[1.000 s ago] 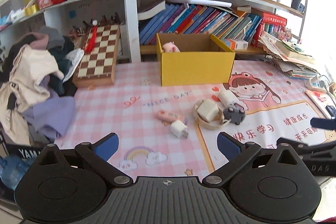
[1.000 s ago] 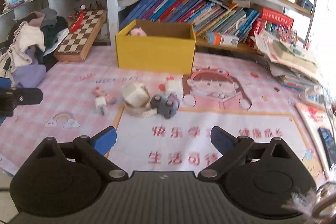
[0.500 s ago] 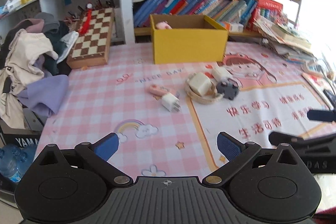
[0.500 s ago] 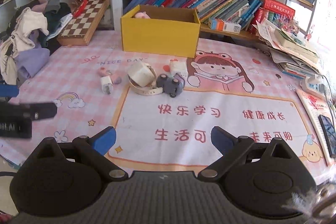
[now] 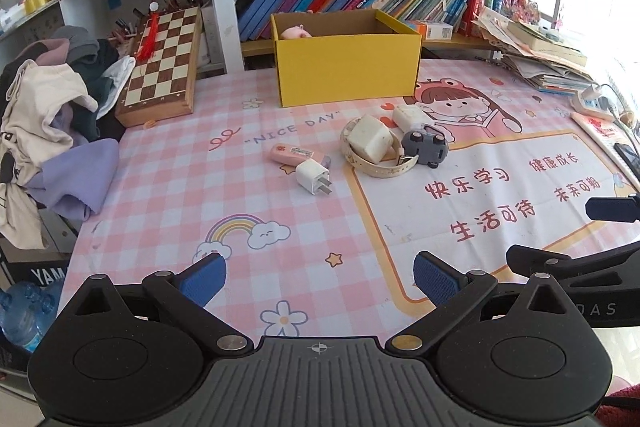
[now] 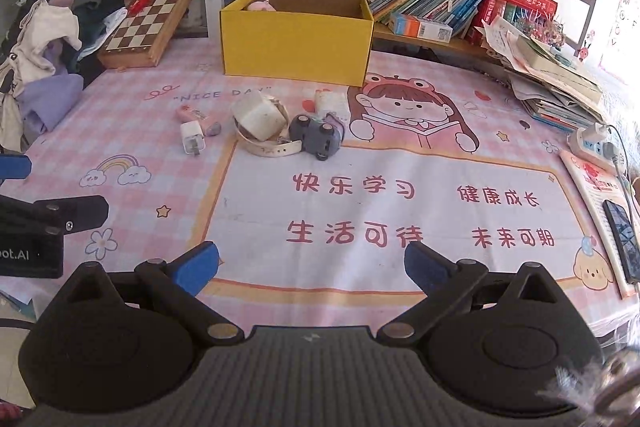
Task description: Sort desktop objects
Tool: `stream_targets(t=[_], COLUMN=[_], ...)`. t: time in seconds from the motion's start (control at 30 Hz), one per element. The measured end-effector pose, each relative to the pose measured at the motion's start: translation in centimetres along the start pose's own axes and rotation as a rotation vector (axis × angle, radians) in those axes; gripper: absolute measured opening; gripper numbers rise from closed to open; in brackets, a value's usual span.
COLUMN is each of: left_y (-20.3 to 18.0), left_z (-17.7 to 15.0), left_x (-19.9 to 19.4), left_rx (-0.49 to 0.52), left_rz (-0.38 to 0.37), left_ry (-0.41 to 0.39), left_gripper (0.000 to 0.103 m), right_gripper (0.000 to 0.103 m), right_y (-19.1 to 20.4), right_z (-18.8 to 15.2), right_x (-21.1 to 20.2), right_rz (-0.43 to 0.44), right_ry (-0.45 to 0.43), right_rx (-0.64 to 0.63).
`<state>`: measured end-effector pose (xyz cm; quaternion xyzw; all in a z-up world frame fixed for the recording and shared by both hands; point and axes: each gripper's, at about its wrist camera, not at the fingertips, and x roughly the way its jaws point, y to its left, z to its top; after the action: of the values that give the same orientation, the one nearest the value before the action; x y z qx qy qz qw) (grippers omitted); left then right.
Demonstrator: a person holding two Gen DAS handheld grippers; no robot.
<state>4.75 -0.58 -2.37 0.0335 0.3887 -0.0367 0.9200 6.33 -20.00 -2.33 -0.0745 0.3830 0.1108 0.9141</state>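
Two grippers, left gripper (image 5: 318, 273) and right gripper (image 6: 312, 265), both spread wide, empty, low over the pink checked mat (image 5: 168, 195). White plug charger (image 5: 313, 177), pink eraser-like stick (image 5: 294, 153), grey toy car (image 5: 425, 148) lie mid-mat before the yellow cardboard box (image 5: 346, 77). Approach from above, straddle charger's short sides. Open mat nearer; clothes pile (image 5: 44, 131) left, paper stack (image 6: 556, 83) right.

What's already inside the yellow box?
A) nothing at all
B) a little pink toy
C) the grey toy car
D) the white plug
B: a little pink toy peeks over the rim of the yellow box, while the grey toy car and the white plug lie out on the mat.
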Motion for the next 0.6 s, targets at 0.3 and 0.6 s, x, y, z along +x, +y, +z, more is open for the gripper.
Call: stream_targets(t=[0.3,0.6], left_y=[-0.13,-0.56], left_z=[0.10,0.34], left_x=[0.10,0.67], left_rx=[-0.010,-0.008], left_rz=[0.009,0.001], left_ry=[0.001,0.012], left_gripper=[0.101,0.101], right_gripper=[0.102,0.102], right_y=[-0.40,-1.00], right_z=[0.05,-0.14], right_x=[0.24,0.69], right_rz=[0.000,0.007], right_ry=[0.012,0.036], right_rx=[0.004,0.015])
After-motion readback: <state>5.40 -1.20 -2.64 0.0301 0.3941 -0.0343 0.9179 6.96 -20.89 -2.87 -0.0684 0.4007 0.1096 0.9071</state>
